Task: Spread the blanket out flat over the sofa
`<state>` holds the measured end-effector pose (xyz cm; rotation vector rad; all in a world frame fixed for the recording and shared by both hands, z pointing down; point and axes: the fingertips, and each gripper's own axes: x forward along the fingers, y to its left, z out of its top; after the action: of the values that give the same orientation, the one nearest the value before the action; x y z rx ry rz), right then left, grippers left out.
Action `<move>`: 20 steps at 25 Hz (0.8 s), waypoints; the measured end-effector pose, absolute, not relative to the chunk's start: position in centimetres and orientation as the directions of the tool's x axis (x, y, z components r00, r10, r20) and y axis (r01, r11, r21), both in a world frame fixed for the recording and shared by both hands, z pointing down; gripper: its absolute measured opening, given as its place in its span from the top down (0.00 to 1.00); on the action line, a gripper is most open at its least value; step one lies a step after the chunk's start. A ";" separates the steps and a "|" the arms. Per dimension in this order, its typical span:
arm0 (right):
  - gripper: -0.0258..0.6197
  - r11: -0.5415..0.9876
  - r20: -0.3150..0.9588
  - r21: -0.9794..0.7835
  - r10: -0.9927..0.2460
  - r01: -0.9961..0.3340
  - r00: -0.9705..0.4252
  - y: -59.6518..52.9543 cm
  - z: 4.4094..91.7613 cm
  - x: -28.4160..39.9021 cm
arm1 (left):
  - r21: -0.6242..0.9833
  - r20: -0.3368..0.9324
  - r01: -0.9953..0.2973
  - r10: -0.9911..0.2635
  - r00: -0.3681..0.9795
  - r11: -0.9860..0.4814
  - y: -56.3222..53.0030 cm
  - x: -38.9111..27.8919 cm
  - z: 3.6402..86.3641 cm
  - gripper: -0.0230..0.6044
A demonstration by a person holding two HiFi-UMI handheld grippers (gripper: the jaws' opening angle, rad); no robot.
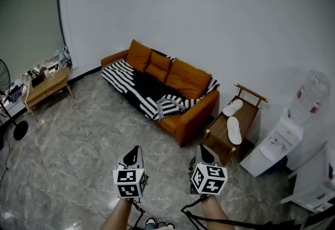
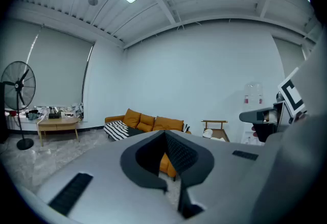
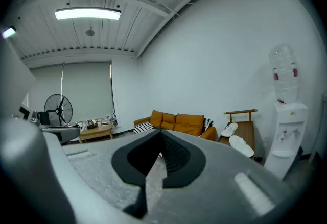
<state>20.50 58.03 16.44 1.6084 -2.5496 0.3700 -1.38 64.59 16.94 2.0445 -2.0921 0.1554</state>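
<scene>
Both the left gripper (image 1: 136, 151) and the right gripper (image 1: 202, 149) have their fingers pressed together, holding and touching nothing. Far off, the striped blanket (image 1: 137, 87) lies rumpled on the orange sofa (image 1: 191, 113).

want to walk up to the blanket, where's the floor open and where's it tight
The grey floor lies bare from the low wooden table across to the sofa front. The striped blanket covers much of the seat. Right of the sofa it is crowded: slipper rack, then water dispenser.
</scene>
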 end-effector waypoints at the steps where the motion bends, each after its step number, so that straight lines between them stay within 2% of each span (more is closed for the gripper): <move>1: 0.95 0.411 0.219 -0.148 -0.874 -0.900 -0.435 58.4 16.5 20.2 | 0.076 0.223 -0.996 -0.975 -0.017 0.035 64.9 -1.8 17.4 0.97; 14: 0.95 0.419 0.222 -0.168 -0.866 -0.892 -0.448 59.1 17.1 17.9 | 0.088 0.226 -0.996 -0.974 -0.006 0.027 64.9 -4.3 18.2 0.97; 20: 0.95 0.368 0.237 -0.173 -0.885 -0.913 -0.402 58.2 17.5 17.0 | 0.083 0.224 -0.997 -0.975 0.015 0.004 64.2 -6.4 18.3 0.97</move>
<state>17.03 58.21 17.49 1.6564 -2.5109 0.4237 -6.38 64.22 18.26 2.0697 -2.0582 0.1480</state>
